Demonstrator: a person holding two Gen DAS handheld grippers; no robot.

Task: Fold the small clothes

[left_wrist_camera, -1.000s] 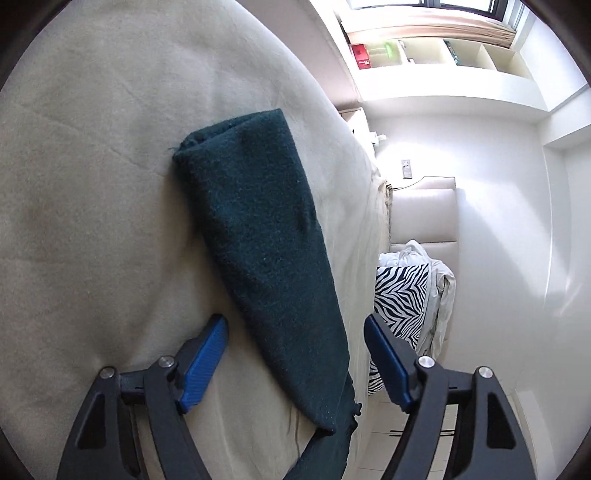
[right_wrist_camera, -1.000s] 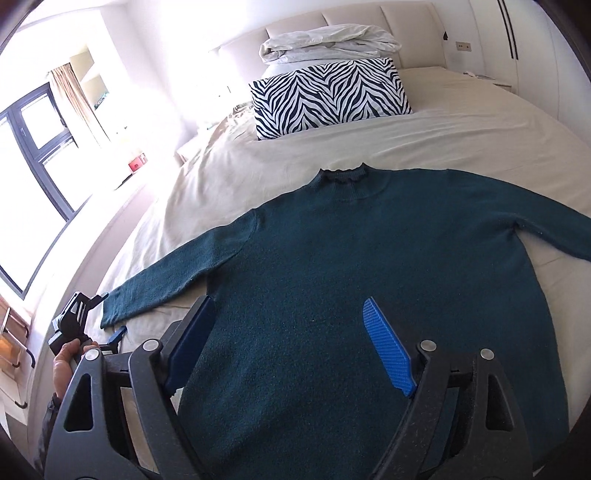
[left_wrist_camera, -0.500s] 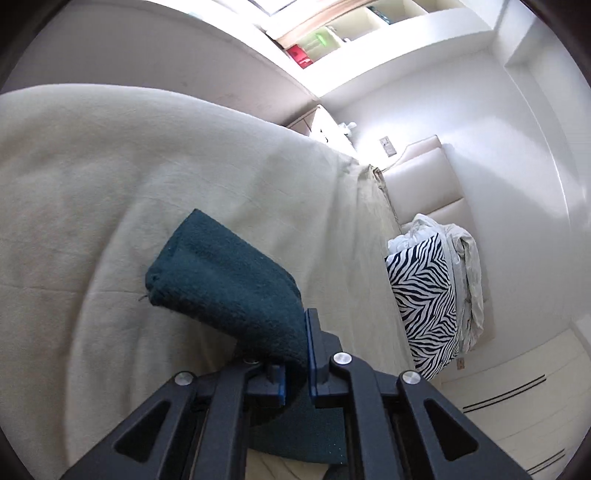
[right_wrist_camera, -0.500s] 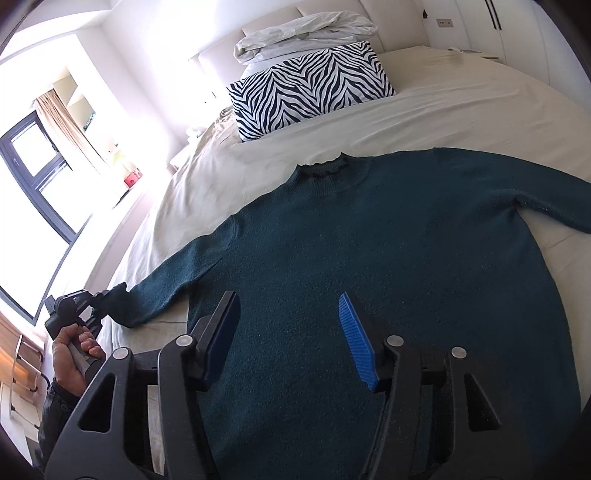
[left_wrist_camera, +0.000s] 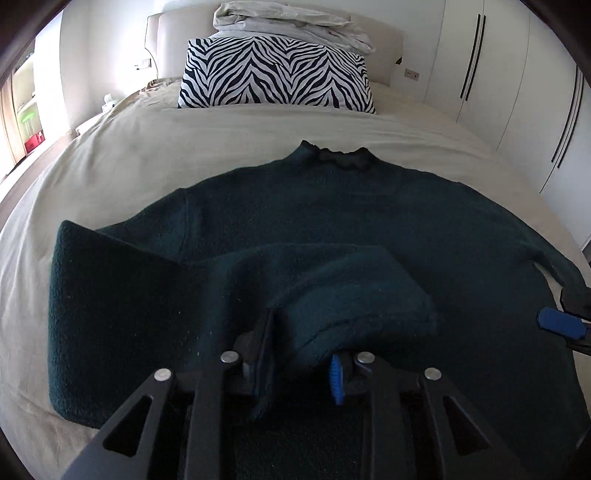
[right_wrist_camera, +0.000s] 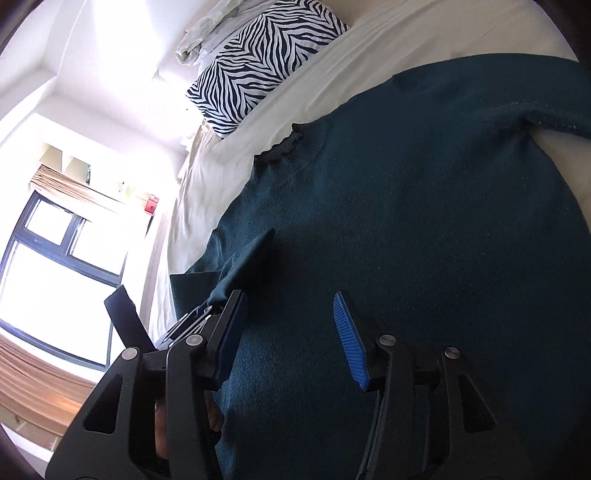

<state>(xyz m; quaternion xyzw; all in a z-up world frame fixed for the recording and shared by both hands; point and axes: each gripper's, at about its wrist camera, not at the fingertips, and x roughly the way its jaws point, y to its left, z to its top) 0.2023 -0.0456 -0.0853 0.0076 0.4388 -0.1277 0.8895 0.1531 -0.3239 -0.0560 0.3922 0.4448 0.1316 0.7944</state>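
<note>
A dark teal sweater (left_wrist_camera: 332,206) lies flat on the cream bed (left_wrist_camera: 122,158), collar toward the pillow. My left gripper (left_wrist_camera: 301,363) is shut on the left sleeve cuff (left_wrist_camera: 354,306) and holds it over the sweater's body, the sleeve doubled back across the chest. My right gripper (right_wrist_camera: 291,339) is open and empty, low over the sweater's body (right_wrist_camera: 424,221). The right gripper's blue pad (left_wrist_camera: 559,325) shows at the right edge of the left wrist view. The left gripper with the sleeve (right_wrist_camera: 243,266) shows beside my right gripper's left finger.
A zebra-print pillow (left_wrist_camera: 275,77) stands at the headboard with a crumpled white duvet (left_wrist_camera: 291,22) on top. White wardrobe doors (left_wrist_camera: 517,81) line the right side. A window (right_wrist_camera: 55,288) and shelves are left of the bed.
My left gripper shut on the sleeve cuff, then carried it inward over the sweater's body, folding the sleeve across. My right gripper tilted and moved lower over the sweater, staying open.
</note>
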